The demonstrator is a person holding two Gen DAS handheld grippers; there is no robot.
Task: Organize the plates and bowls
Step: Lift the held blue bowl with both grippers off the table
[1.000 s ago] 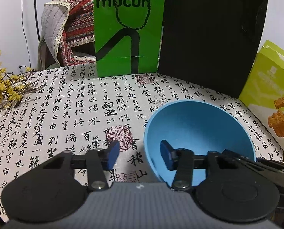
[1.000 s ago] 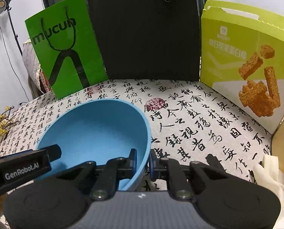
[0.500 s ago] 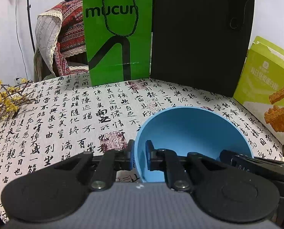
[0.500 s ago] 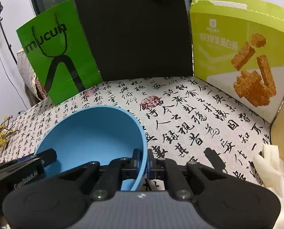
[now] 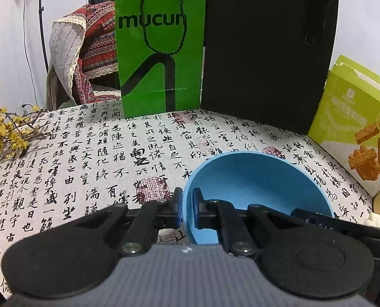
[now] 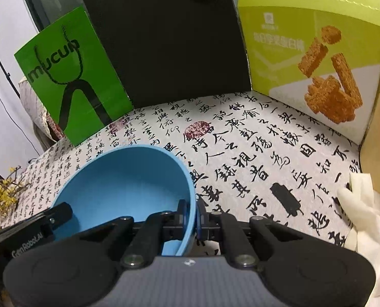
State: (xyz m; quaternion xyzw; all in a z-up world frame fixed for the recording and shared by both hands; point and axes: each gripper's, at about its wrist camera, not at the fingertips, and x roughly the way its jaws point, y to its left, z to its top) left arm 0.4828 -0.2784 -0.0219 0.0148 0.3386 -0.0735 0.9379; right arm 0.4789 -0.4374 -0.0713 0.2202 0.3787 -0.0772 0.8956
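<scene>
**Blue bowl pinched at both rims**

Blue bowl (image 5: 258,186) sits over the calligraphy-print tablecloth (image 5: 87,158), tilted, opening toward both cameras. Left gripper (image 5: 187,208) closed on the bowl's left rim, one pad inside, one outside. Right gripper (image 6: 191,217) clamped on the opposite rim, same arrangement. Behind the bowl: green "mucun" bag (image 5: 160,51) and black bag (image 5: 266,51) upright, side by side. Snack box (image 6: 315,51) stands at right; white cloth (image 6: 363,217) near the right edge.
</scene>
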